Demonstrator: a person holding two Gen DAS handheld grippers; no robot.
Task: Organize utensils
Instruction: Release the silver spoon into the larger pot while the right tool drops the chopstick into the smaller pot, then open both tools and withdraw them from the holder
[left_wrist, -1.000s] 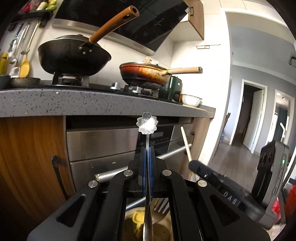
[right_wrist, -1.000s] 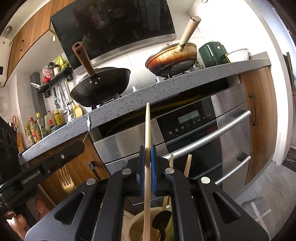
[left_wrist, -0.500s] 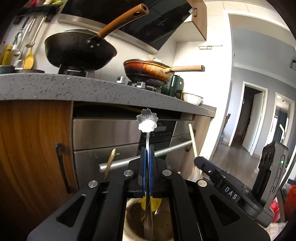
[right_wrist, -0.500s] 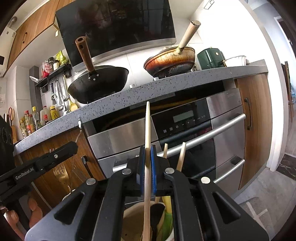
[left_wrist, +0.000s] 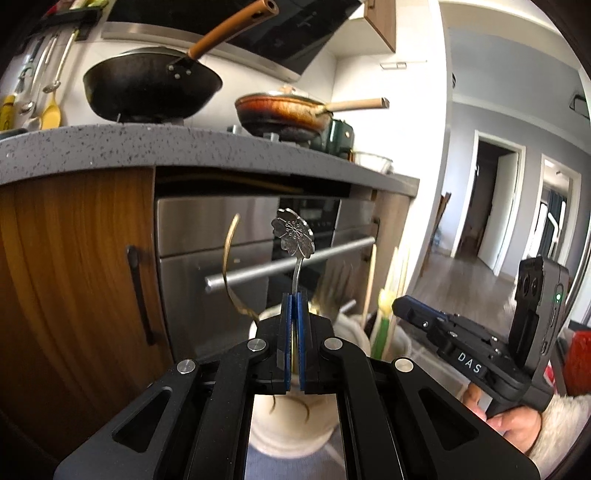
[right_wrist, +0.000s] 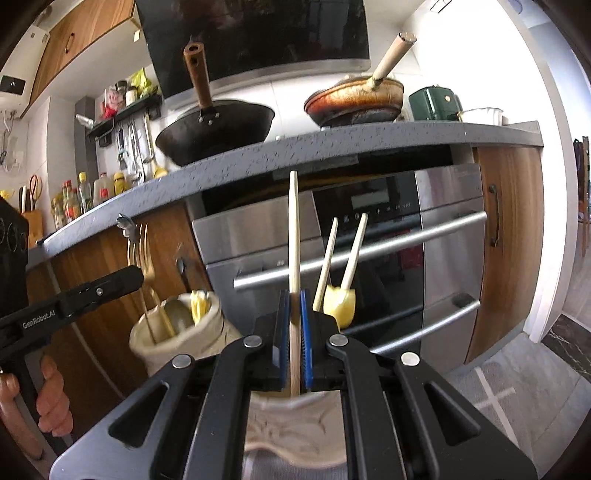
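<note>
**Both utensils gripped, over the holders, not yet dropped**

Left gripper (left_wrist: 292, 306) is clenched on a metal spoon (left_wrist: 294, 236) with a flower-shaped handle end, held upright; the stem runs down between the blue pads into a cream holder (left_wrist: 291, 432) right below. The bowl end is hidden behind the jaws, so I can't tell whether it touches bottom.

Right gripper (right_wrist: 294, 306) is clenched on a wooden chopstick (right_wrist: 293, 236), also upright, its lower end going down into a carved cream holder (right_wrist: 295, 428) under the jaws. Two more chopsticks (right_wrist: 347, 258) and a yellow utensil (right_wrist: 340, 302) already stand behind it, apparently in the same holder.

In the right view, the other holder (right_wrist: 177, 332) sits to the left with a gold fork (right_wrist: 147, 258) and yellow pieces inside; the left gripper (right_wrist: 129, 277) hangs just over it.

Progress, as a judgement: well along. Several utensils are already sorted, forks and spoons in one holder, chopsticks in the other. Left to do: lower a bit, let both go, pull out. No loose utensils are visible, so these may be among the last; the floor and counter are mostly out of view.
</note>
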